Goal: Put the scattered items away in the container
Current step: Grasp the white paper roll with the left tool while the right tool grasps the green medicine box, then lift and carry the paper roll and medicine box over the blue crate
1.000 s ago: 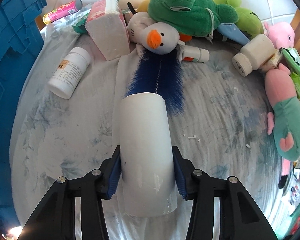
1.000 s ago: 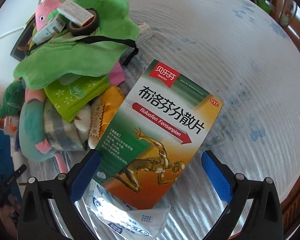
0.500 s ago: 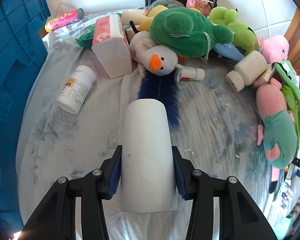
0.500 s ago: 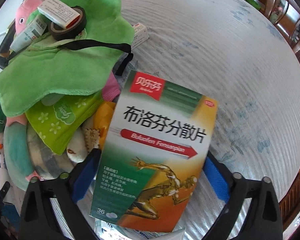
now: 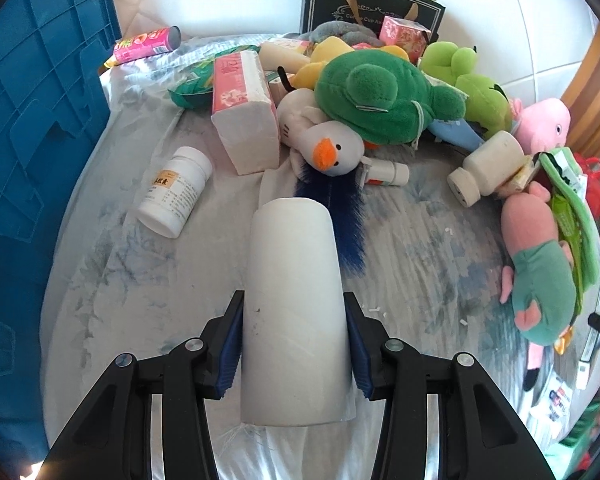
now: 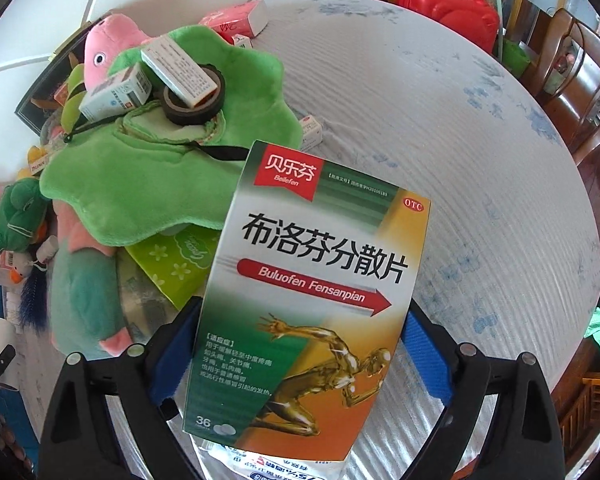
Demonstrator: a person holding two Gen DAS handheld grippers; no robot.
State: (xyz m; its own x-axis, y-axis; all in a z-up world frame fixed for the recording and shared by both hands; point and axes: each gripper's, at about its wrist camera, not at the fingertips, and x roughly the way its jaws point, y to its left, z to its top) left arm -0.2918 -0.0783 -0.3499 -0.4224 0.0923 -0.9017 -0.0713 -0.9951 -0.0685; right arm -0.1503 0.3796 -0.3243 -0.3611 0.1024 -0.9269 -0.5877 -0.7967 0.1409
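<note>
The left gripper [image 5: 294,346] is clamped on a white roll [image 5: 294,312], its blue pads pressing both flanks low down, so the roll juts forward along the fingers and hides part of the blue brush [image 5: 338,216] on the cloth [image 5: 420,256] beyond. Gripping across the narrow width suits a cylinder; it cannot roll out sideways.

The right gripper [image 6: 300,350] has just narrowed its jaws onto the medicine box [image 6: 320,292], and the pads now sit against the box's 2 long edges, so I read it as held. The box tilts up off the cloth, over a foil packet [image 6: 268,466] lying under its lower end. Its width explains the wide spread of the jaws.

The blue bin [image 5: 32,160] stands at the left edge of the left view, hard against the cloth's side, and I judge it the container both items are bound for. Neither is over it yet.

Plenty stays scattered: a white bottle [image 5: 176,192] near the bin, a tissue pack [image 5: 246,112], a duck toy [image 5: 328,150], a green plush [image 5: 380,96], a second bottle [image 5: 486,168] and a pig toy [image 5: 540,276]. In the right view a green cloth [image 6: 160,172] carries a tape roll [image 6: 194,102] and small boxes [image 6: 178,70], so lifting it carelessly would likely spill them.
</note>
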